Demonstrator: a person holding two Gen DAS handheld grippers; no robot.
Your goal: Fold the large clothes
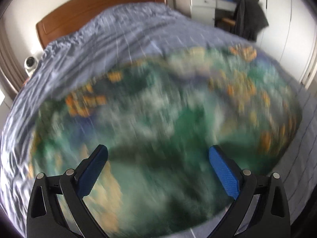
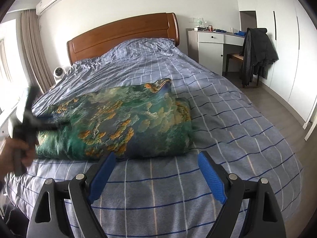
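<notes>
A large green, blue and orange patterned garment [image 2: 118, 123] lies folded into a thick bundle across the bed. In the left wrist view it [image 1: 158, 119] fills the frame, heavily blurred. My left gripper [image 1: 158, 154] is open and empty just above the garment; it also shows blurred at the bundle's left end in the right wrist view [image 2: 47, 122]. My right gripper [image 2: 156, 156] is open and empty, over the bedspread just in front of the bundle's near edge.
The bed has a blue checked bedspread [image 2: 218, 119] and a wooden headboard [image 2: 122, 35]. A white desk [image 2: 214, 45] and a chair draped with a dark jacket [image 2: 255, 53] stand at the right. A small white fan [image 2: 58, 73] sits left of the bed.
</notes>
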